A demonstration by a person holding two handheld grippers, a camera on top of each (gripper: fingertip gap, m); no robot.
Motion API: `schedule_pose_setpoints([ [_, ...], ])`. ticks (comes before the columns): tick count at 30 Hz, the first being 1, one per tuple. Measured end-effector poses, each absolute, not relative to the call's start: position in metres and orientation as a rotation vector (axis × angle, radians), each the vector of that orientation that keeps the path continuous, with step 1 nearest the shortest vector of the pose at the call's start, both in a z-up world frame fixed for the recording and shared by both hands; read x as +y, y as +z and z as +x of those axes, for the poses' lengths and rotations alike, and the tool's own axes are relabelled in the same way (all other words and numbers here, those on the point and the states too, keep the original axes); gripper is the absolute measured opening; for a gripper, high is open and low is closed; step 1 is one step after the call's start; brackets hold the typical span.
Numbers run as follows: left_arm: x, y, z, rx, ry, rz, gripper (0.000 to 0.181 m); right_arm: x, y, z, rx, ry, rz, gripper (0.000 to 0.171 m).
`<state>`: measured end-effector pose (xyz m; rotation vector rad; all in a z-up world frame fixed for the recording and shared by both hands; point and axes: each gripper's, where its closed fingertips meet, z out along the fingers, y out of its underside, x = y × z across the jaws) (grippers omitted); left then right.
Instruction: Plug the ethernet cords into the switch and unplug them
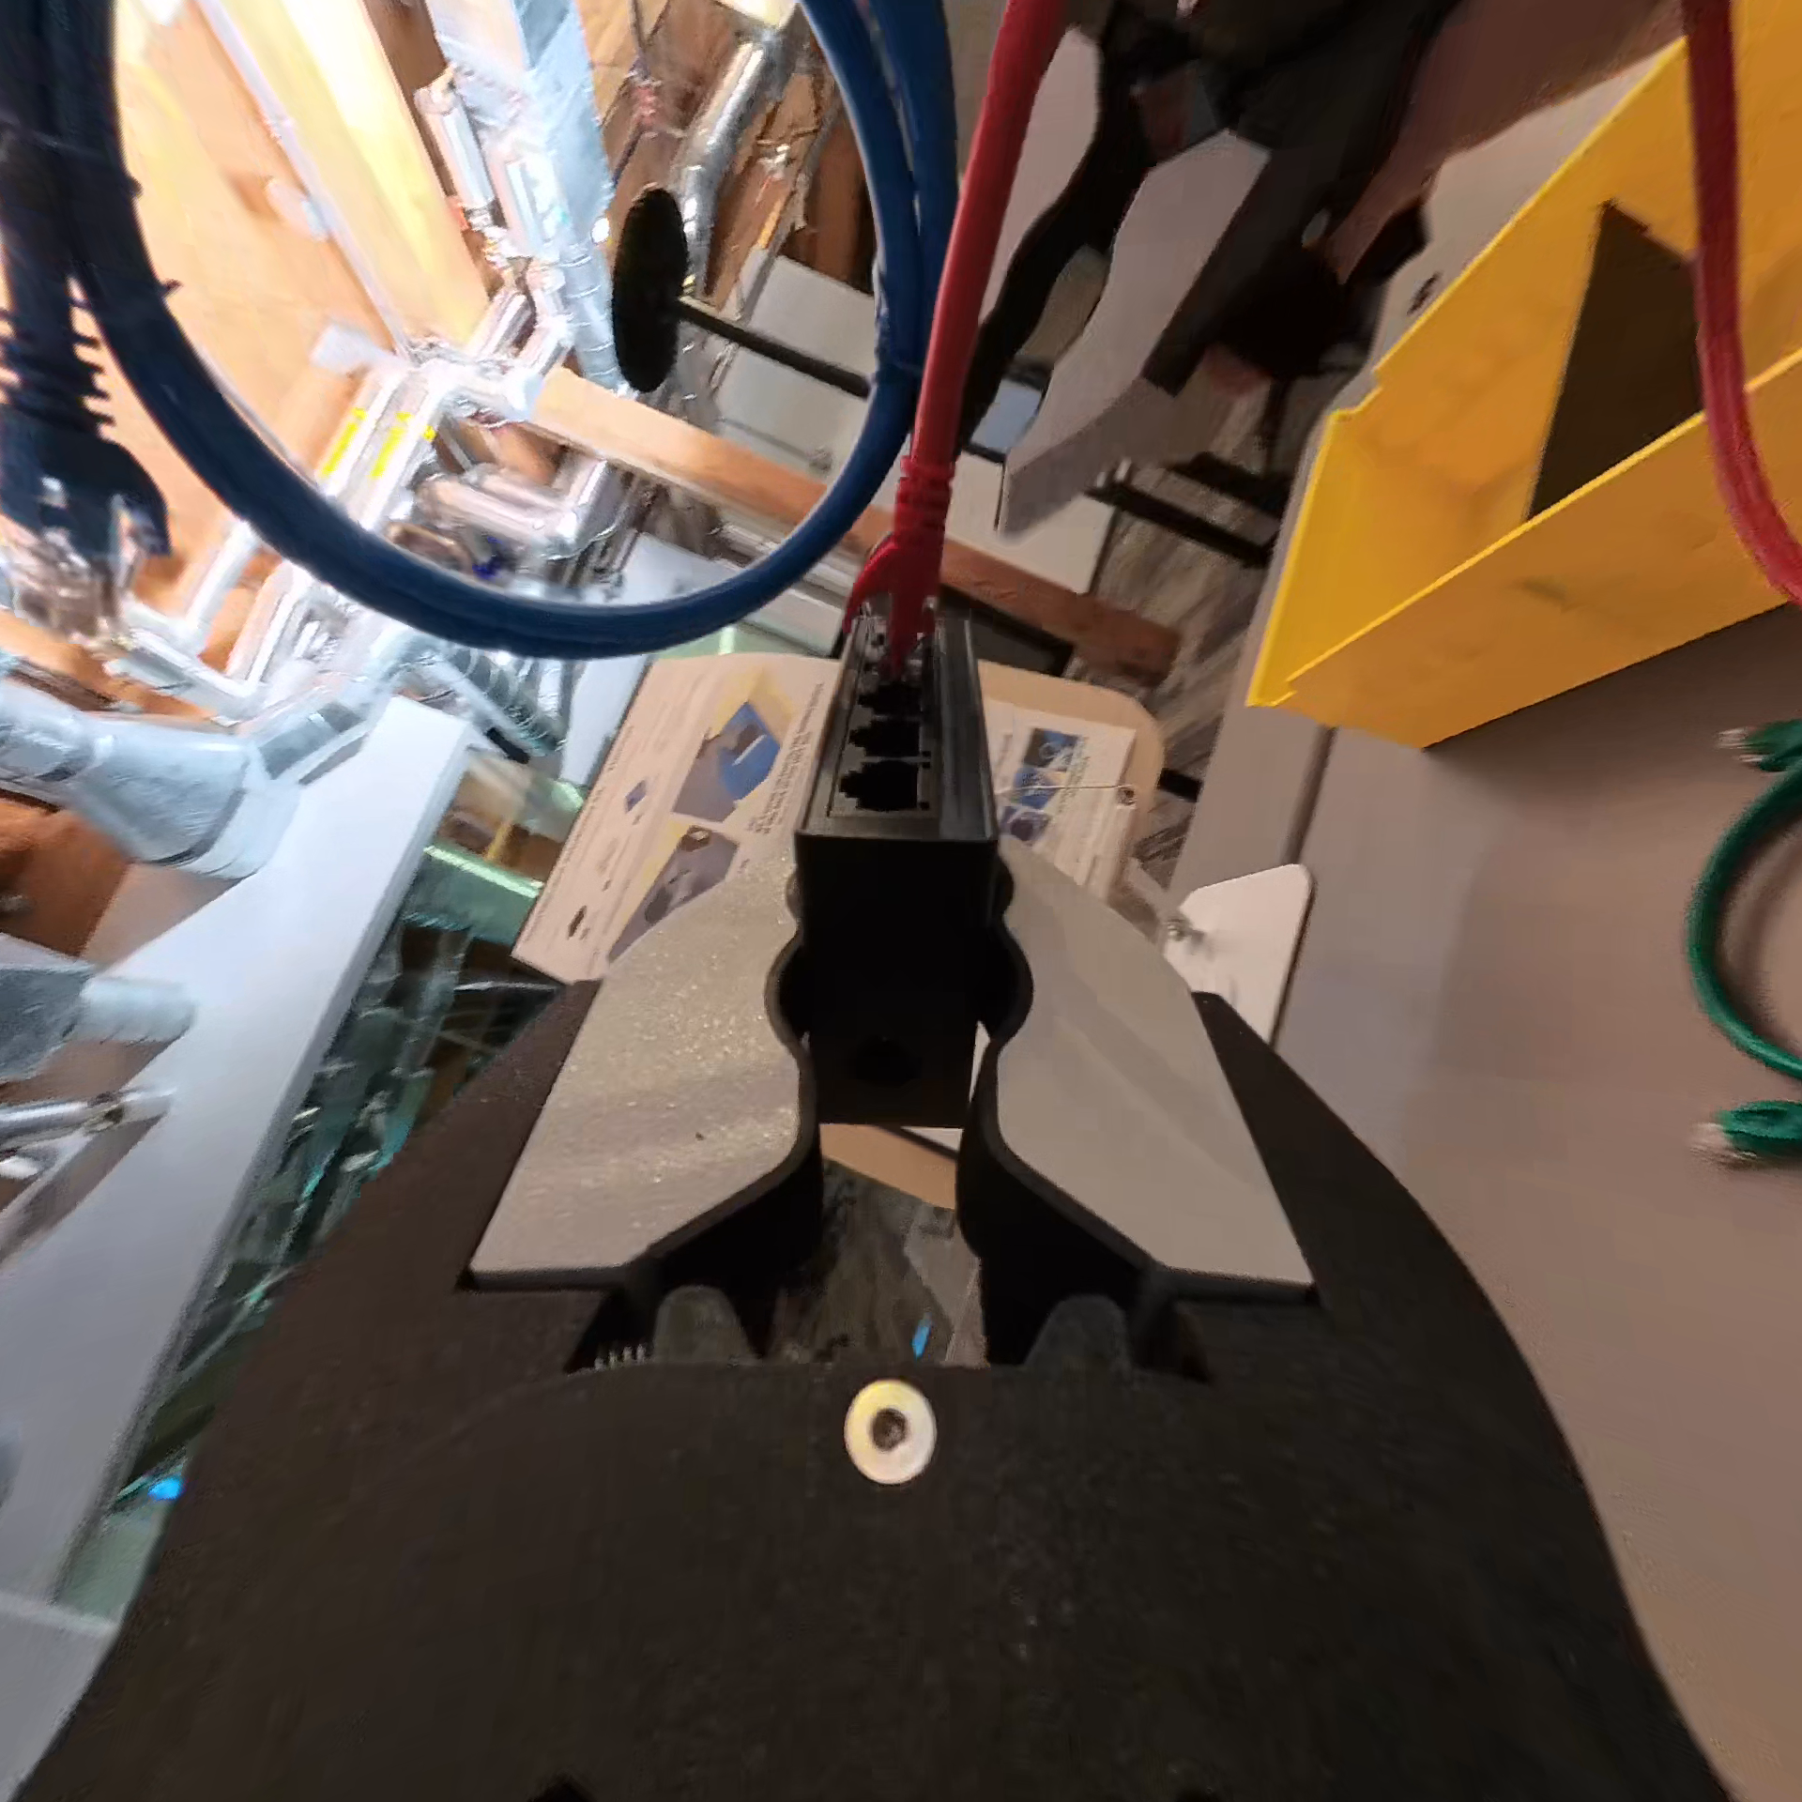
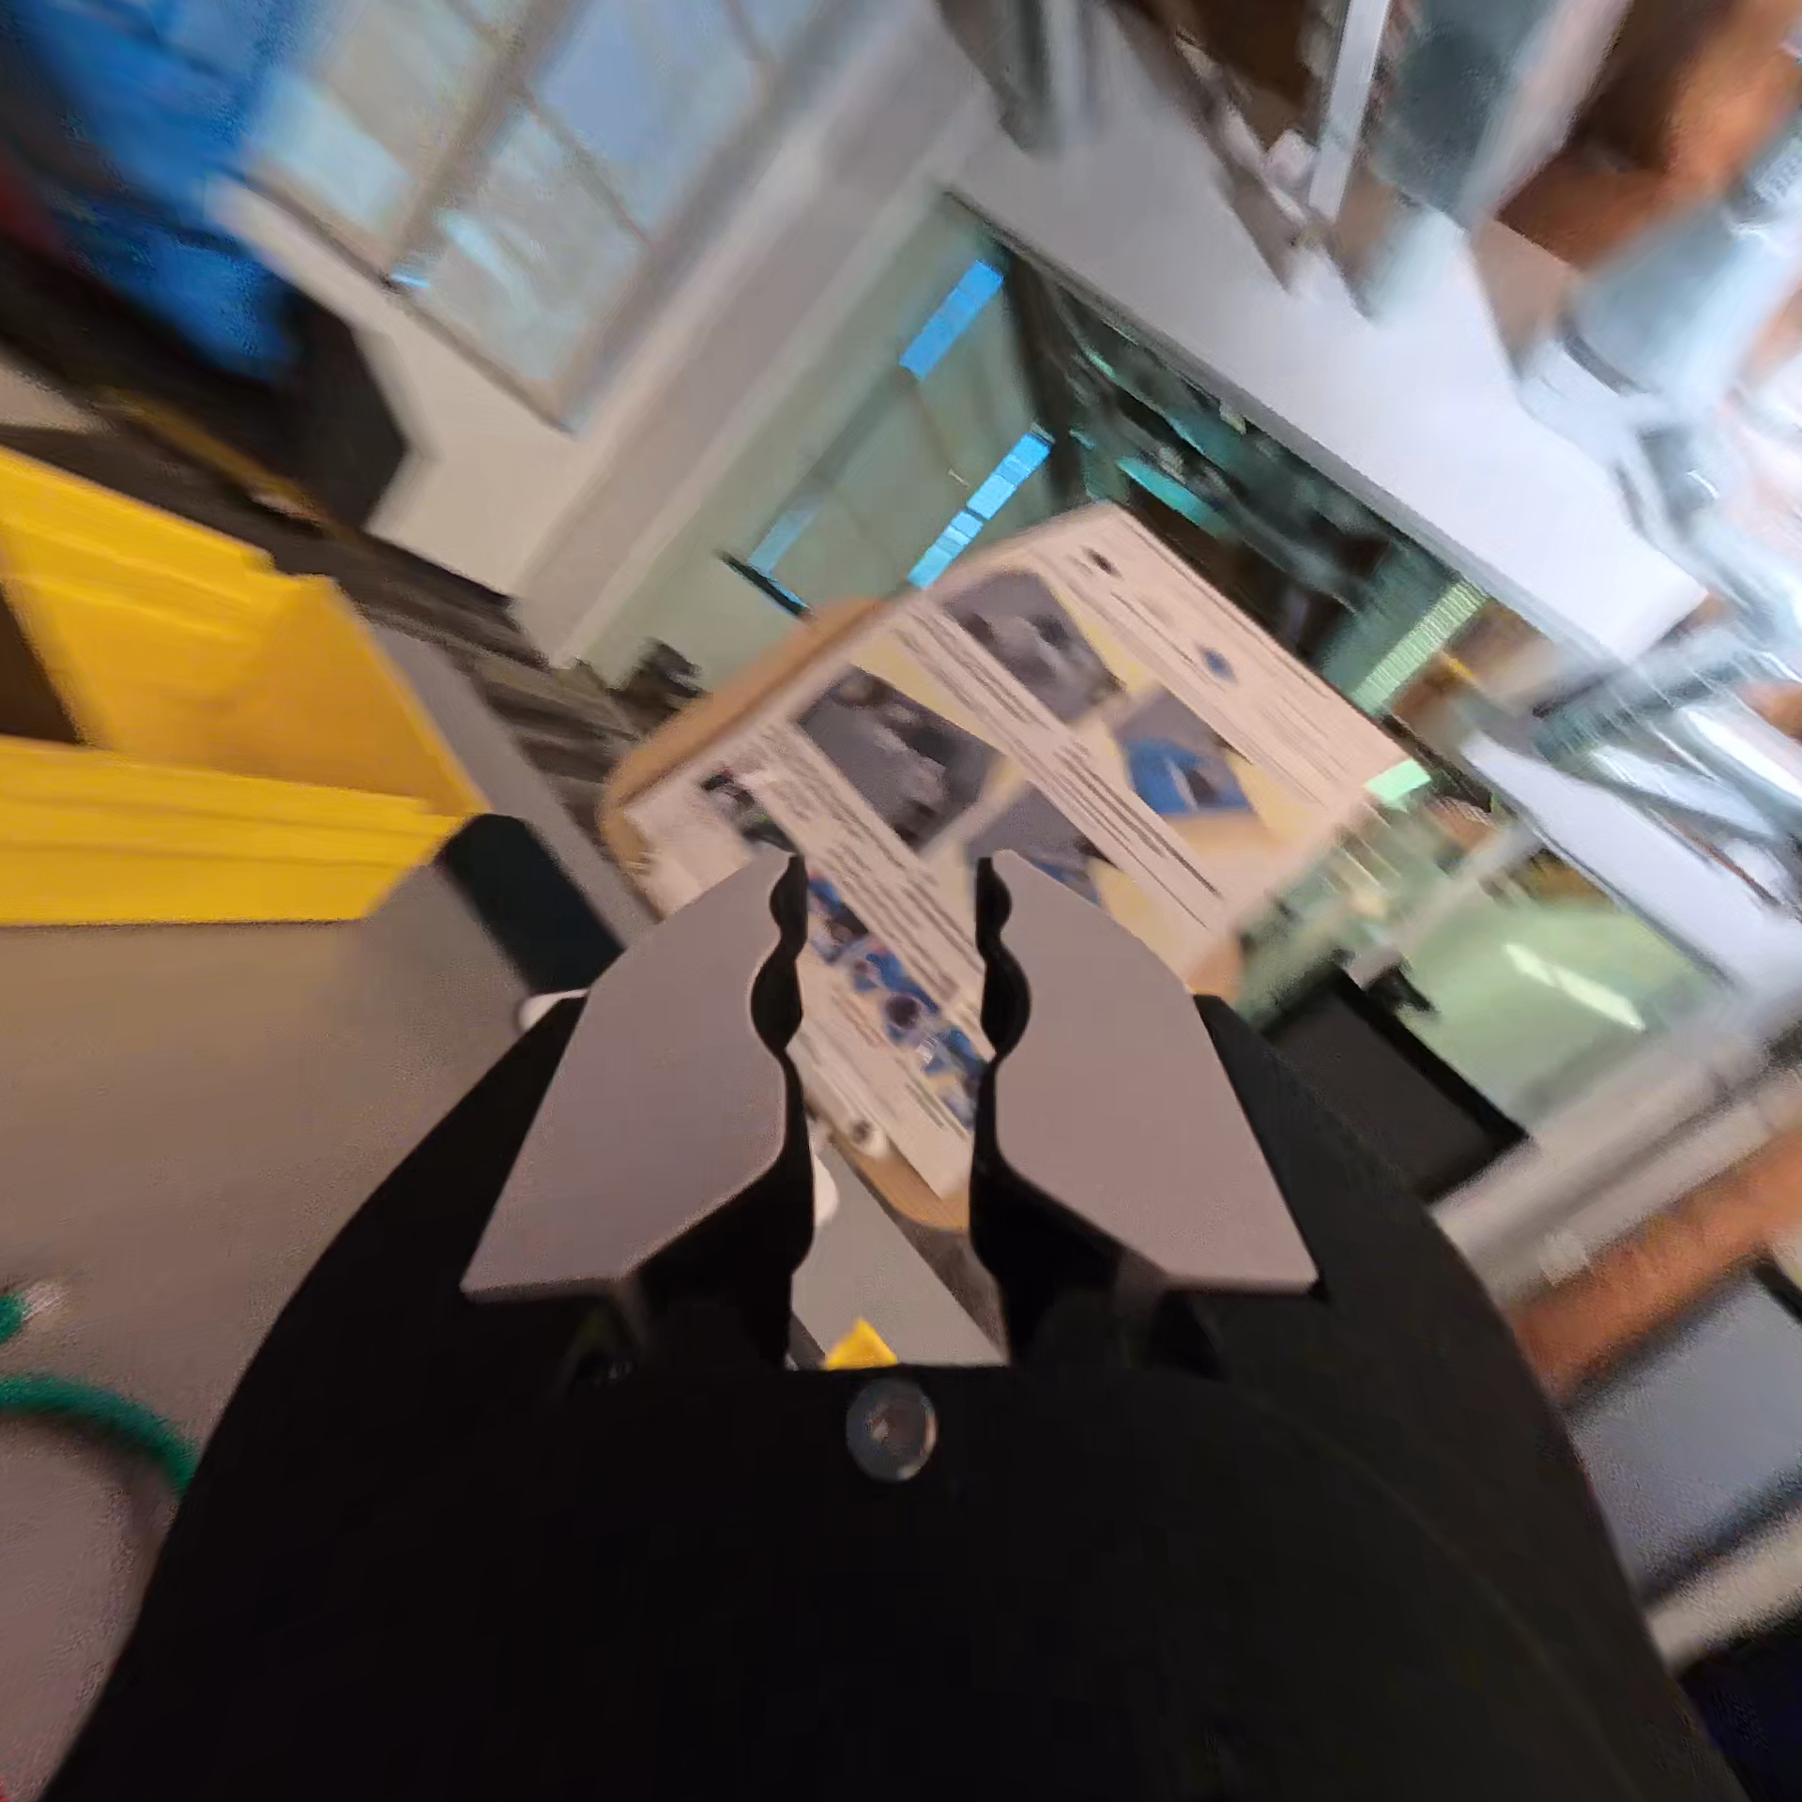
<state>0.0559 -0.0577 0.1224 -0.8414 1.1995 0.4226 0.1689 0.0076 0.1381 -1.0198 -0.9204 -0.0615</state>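
Note:
My left gripper (image 1: 895, 882) is shut on a black ethernet switch (image 1: 902, 780) and holds it up off the grey table (image 1: 1521, 975), ports facing the camera. A red ethernet cord (image 1: 960, 341) is plugged into its far port; three nearer ports are empty. A blue cord (image 1: 605, 605) loops past on the left, and its dark plug (image 1: 88, 488) hangs at the far left. A green cord (image 1: 1745, 936) lies on the table at the right; it also shows blurred in the right wrist view (image 2: 88, 1414). My right gripper (image 2: 889, 878) is open and empty, its view blurred.
A yellow bin (image 1: 1521, 507) stands on the table at the right and shows in the right wrist view (image 2: 215, 780). A board with printed sheets (image 2: 1024, 809) stands upright behind the table. The other gripper's finger (image 1: 1102, 390) shows above the switch. About 15 cm separates my left fingertips from my right.

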Motion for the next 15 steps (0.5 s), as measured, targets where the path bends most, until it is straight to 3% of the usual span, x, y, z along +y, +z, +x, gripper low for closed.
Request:
schedule_pose_setpoints([
  [5,-0.043,0.128,0.045,1.113,0.487,-0.895,0.029,0.004,0.188,0.249,-0.447,-0.113,-1.026,0.028],
  [8,-0.033,0.131,0.036,1.048,0.514,-0.940,0.029,-0.035,0.217,0.261,-0.397,-0.084,-0.909,0.011],
  [11,-0.026,0.137,0.026,0.974,0.535,-0.974,0.029,-0.072,0.227,0.219,-0.545,0.112,-0.885,0.003],
  [15,-0.022,0.141,0.019,0.918,0.567,-1.000,0.029,-0.103,0.207,0.132,-0.806,0.476,-0.951,0.004],
])
